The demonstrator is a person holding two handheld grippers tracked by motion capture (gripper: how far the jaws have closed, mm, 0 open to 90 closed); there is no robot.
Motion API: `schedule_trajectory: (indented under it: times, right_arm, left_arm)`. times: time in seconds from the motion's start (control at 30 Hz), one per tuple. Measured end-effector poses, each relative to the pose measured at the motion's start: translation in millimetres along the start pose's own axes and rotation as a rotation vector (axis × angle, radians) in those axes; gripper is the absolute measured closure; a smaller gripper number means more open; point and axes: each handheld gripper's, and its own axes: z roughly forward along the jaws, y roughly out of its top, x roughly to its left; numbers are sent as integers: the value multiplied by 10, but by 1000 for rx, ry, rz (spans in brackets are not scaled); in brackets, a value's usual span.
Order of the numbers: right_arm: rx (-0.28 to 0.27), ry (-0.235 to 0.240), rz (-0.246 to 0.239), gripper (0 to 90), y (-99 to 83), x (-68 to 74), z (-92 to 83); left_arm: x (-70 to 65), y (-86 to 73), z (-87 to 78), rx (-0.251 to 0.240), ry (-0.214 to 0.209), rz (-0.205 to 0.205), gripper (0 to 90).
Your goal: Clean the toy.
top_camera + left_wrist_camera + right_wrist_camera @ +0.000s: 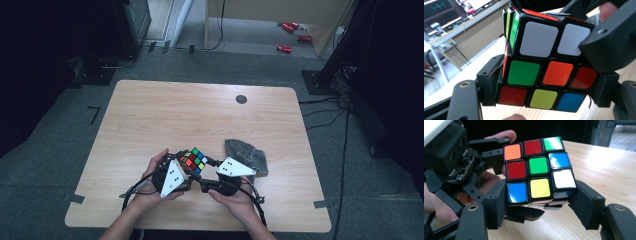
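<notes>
A scrambled Rubik's cube [194,160] hangs just above the wooden table [200,115] near its front edge, held between both grippers. My left gripper [184,172] comes in from the left. In the left gripper view its pads press both sides of the cube's [544,72] lower rows, and the top layer sits slightly twisted. My right gripper [210,172] comes in from the right. In the right gripper view its pads [584,205] clamp the nearest row of the cube [537,170]. A hand holds each gripper.
A crumpled grey cloth [247,155] lies on the table just right of the grippers. A small black disc [241,99] sits near the table's far edge. Red items [290,30] lie on the floor beyond the table.
</notes>
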Motion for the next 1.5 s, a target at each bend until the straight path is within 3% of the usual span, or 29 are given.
schedule_trajectory:
  times: [0.1, 0.2, 0.33, 0.47, 0.6, 0.7, 0.8, 0.97, 1.17, 1.3, 1.37, 1.5]
  right_arm:
    - [13, 13, 52, 333, 13, -35, 1]
    - [2, 15, 54, 270, 33, -55, -26]
    - [-42, 26, 53, 264, 85, -99, -102]
    - [-101, 25, 50, 382, 147, -178, -211]
    - [-150, 22, 81, 605, 192, -248, -312]
    - [-152, 5, 58, 716, 215, -220, -329]
    - [-126, -9, 43, 738, 208, -209, -306]
    - [-99, -107, 20, 647, 166, -313, -319]
    - [-50, -225, 80, 514, 99, -596, -388]
    - [29, -390, 65, 423, 14, -748, -404]
    - [70, -453, 89, 397, -30, -823, -412]
    - [154, -506, 168, 364, -105, -948, -402]
  left_arm:
    - [21, -11, -7, 3, -6, -20, 312]
    - [69, -28, -17, 0, -15, -67, 332]
    - [121, -34, -39, -17, -14, -107, 334]
    - [147, -52, -46, -17, -34, -134, 334]
    - [115, -61, -30, -10, -65, -139, 332]
    - [95, -50, -27, -19, -84, -143, 332]
    - [100, -49, -31, -19, -89, -155, 331]
    - [151, -68, -45, -12, -82, -187, 331]
    - [191, -83, -49, 1, -69, -215, 331]
    - [208, -87, -51, 8, -69, -234, 331]
    - [217, -91, -50, 14, -66, -243, 331]
    - [232, -97, -52, 16, -65, -256, 331]
